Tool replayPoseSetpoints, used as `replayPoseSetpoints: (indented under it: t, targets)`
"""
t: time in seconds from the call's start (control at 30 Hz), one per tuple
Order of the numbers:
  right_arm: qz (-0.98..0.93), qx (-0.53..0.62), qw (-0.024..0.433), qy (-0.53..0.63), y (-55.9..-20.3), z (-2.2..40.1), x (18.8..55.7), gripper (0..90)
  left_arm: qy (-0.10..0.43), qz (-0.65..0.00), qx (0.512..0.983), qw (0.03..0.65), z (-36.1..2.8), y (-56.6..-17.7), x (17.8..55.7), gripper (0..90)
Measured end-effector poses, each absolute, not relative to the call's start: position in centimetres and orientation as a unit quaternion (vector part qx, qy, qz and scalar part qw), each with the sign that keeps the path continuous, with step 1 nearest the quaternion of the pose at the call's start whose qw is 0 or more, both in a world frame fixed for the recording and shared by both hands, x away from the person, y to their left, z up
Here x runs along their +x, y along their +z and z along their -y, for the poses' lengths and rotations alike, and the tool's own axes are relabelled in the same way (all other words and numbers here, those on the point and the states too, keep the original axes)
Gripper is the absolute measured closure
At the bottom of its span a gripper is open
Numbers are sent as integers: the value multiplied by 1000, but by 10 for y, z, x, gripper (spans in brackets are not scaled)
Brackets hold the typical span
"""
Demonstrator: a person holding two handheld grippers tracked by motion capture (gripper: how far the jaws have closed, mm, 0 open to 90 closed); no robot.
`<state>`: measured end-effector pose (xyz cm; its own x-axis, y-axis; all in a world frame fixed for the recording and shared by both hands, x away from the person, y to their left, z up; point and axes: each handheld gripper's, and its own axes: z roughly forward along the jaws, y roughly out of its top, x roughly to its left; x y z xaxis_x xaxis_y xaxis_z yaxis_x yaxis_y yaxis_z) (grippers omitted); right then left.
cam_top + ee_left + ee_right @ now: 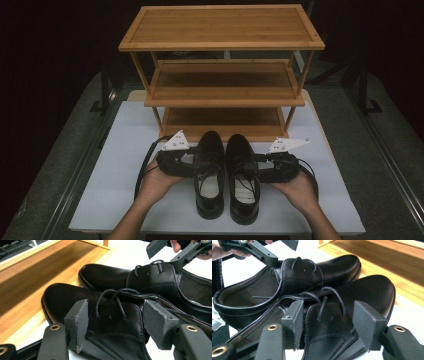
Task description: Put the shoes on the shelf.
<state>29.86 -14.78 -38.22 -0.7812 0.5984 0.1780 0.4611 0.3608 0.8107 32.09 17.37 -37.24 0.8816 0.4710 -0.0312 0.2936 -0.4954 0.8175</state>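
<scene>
Dark room all around; a white table (115, 200) stands in the middle, and a wooden rack (222, 75) with three shelves sits at its far end.

Two black shoes stand side by side on the table, just in front of the rack's low shelf (222, 120), toes to the rack; the left shoe (209, 172) touches the right shoe (243, 175), or nearly so.

The left gripper (192, 165) comes at the left shoe from its outer side; in the left gripper view its jaws stand about half open, one on each side of the laced part (112, 315); the pads (77, 322) look close to the leather, but I cannot tell if they press on it yet.

The right gripper (260, 167) does the same on the right shoe (342, 322); its jaws are about half open too, one on each side of the laces; I cannot tell if they squeeze.

I think the step is the grab: both hands are set to take one shoe each, so the pair can go on the rack; the shoes are not lifted yet.

Next, I think the jaws must close tight on the shoe tops; then both shoes go up a little and forward, toes first, onto a shelf; the hands should move together so the shoes stay level and do not bump the rack's legs (290, 120).
</scene>
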Motion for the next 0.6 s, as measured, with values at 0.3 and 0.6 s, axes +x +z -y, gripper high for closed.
replayPoseSetpoints:
  t: [0.3,0.6]
  targets:
    - [-833,314,70,450,-389,142,296,503,96,-209,869,438,-166,-382,317,425]
    - [-838,303,63,450,-389,139,294,657,90,-211,871,434,-166,-381,313,645]
